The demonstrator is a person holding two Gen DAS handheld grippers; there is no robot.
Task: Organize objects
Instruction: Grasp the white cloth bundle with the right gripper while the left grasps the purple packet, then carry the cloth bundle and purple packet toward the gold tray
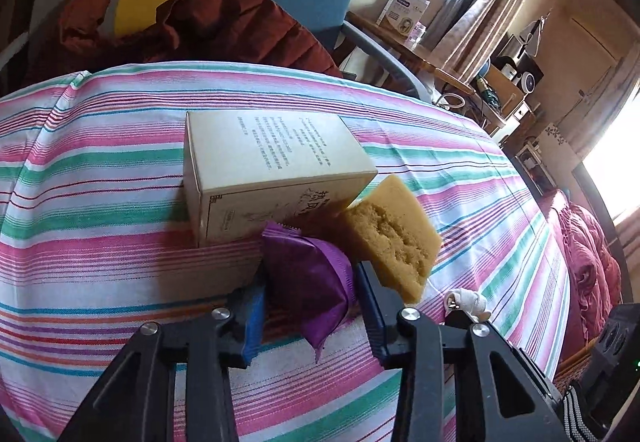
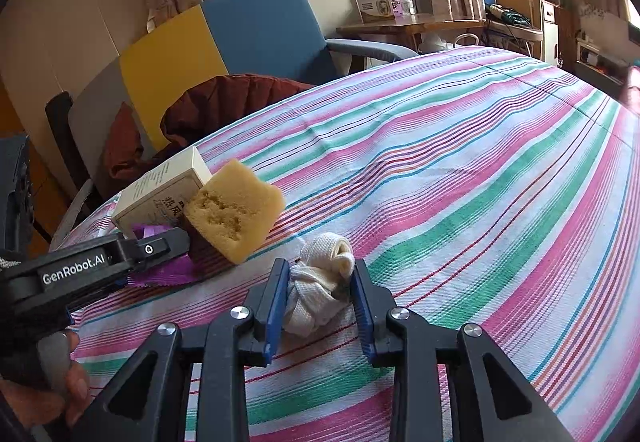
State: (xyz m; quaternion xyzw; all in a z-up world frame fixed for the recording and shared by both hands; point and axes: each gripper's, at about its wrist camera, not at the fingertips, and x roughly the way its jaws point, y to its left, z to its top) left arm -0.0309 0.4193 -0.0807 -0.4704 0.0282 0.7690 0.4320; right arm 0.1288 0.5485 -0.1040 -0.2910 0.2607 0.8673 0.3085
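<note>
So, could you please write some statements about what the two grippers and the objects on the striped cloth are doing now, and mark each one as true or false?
1. The left gripper has the purple packet between its fingers. True.
2. The right gripper has the yellow sponge between its fingers. False: the white rolled cloth sits between them; the sponge lies apart, by the box.
3. The sponge leans against the cream box. True.
4. The cream box stands upright on its small end. False: it lies on a long side, its printed face up.
5. The objects rest on a plain white sheet. False: the striped cloth has pink, green and white stripes.
</note>
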